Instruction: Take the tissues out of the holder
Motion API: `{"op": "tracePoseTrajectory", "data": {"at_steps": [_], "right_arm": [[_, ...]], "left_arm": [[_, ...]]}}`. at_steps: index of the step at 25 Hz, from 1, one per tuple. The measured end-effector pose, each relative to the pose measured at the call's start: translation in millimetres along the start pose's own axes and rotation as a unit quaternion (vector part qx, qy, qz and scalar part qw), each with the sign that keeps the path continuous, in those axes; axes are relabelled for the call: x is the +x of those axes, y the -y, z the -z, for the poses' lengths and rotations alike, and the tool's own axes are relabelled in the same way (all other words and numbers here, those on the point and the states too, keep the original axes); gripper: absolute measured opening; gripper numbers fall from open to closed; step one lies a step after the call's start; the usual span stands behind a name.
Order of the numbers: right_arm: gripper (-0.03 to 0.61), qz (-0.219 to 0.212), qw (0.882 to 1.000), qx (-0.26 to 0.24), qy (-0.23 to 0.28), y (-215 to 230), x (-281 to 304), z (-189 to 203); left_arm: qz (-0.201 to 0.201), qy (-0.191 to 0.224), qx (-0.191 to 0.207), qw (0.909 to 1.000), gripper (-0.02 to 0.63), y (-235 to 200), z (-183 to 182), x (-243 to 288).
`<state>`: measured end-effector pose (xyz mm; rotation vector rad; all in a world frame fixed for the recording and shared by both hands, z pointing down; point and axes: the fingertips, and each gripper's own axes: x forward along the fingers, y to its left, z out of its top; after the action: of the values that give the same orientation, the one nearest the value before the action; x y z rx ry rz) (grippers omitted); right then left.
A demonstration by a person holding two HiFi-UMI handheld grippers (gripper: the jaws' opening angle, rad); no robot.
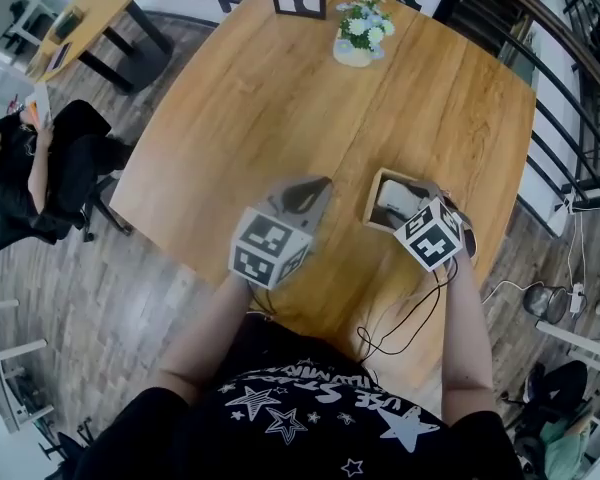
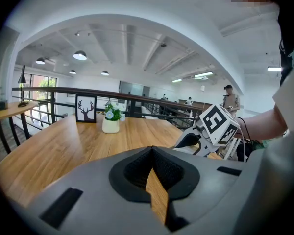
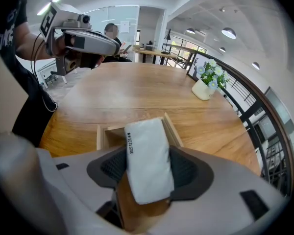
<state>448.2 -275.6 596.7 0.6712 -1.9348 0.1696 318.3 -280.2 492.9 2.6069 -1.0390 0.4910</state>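
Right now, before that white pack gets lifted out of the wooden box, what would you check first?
1. Tissue pack between the right tongs: ok, both pads meet its sides.
2. Pack free of the wooden holder: cannot tell, these views do not show how deep it sits.
3. Holder steadied: not ok, nothing holds it down.
4. Left tongs out of the way: ok, shut, empty, apart from the holder.
5. Room on the table to set the pack down: ok, bare wood up to the flower pot.
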Motion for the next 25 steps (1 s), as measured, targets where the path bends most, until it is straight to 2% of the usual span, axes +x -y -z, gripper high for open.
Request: {"op": "tracePoseTrajectory", "data": {"at_steps": [12, 19, 25], "right_arm": [[0.265, 0.031, 0.997, 0.043, 0.055, 4.8, -33.4, -8.1], [0.265, 0.067, 0.991, 0.048, 0.102, 5.6, -73.0, -20.9], [0.264, 0.077, 0.983, 0.057, 0.158, -0.9, -99.9, -37.5]], "left_arm": [[0.001, 0.008, 0.014, 0.9999, 0.014, 8.6, -7.2, -8.7], [-0.007, 0.028, 0.014, 0.9995, 0.014, 21.4, -15.3, -22.1], [-0.024, 0.04, 0.011, 0.9988, 0.014, 27.6, -15.7, -35.9]]}}
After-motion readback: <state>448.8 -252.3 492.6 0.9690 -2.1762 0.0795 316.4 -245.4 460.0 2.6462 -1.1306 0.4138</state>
